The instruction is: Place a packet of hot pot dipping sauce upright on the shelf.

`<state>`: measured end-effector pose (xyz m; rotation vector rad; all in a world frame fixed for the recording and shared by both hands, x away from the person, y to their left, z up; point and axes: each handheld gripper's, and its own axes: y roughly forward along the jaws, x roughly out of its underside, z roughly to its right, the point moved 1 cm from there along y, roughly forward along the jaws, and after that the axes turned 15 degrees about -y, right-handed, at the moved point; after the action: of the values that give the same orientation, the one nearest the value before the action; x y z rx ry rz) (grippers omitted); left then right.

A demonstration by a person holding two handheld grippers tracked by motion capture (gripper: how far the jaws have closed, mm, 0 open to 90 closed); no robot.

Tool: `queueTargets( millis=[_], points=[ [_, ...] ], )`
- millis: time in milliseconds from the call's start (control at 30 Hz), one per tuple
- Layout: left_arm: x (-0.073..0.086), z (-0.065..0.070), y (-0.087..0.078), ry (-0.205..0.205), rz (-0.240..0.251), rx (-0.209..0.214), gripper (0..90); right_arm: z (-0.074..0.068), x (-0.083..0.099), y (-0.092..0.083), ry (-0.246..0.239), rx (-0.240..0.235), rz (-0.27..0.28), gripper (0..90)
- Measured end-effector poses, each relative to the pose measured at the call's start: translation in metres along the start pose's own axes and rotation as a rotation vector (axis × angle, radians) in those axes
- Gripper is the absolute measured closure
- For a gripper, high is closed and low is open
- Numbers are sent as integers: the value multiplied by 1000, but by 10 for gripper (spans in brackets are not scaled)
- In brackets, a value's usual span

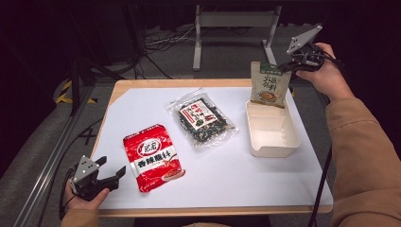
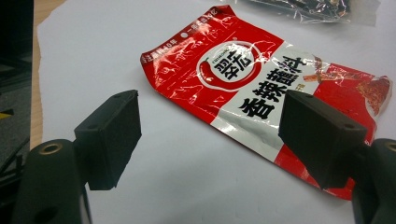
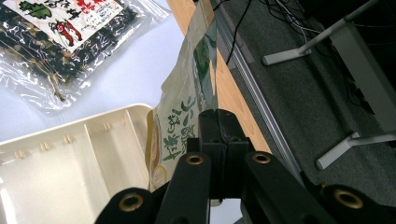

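Jaws of right gripper (image 3: 219,140) pinching beige pouch (image 1: 268,85) edge: right gripper view.

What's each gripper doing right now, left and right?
Left gripper: open, holding nothing, near the red packet.
Right gripper: shut on the beige packet, held upright at the far end of the cream tray.

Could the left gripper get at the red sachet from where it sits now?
Probably yes. The left gripper is open and aimed at the red sachet, which lies flat on the white sheet with bare sheet between them.
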<state>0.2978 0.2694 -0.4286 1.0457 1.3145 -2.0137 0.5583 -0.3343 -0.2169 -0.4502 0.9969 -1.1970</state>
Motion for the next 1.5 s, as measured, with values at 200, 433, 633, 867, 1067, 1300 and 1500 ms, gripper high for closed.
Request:
queueTargets(
  millis=[200,433,633,867,1067,1300,1500],
  points=[
    [0,1,0,2,-2,1,213,-4,-4,6,-19,-27,-9,900],
    [0,1,0,3,-6,0,214,-7,-4,11,-17,-43,-5,899],
    [0,2,0,7,-3,-2,214,-10,1,18,12,-57,3,898],
    [0,2,-2,11,7,-4,213,-10,3,23,32,-71,-14,897],
    [0,3,-2,11,6,-1,214,-13,7,27,53,-83,-32,897],
    [0,4,-2,14,5,0,214,-16,12,32,73,-96,-77,895],
    [-1,5,-1,14,7,2,216,-18,16,35,100,-108,-110,870]
  ],
)
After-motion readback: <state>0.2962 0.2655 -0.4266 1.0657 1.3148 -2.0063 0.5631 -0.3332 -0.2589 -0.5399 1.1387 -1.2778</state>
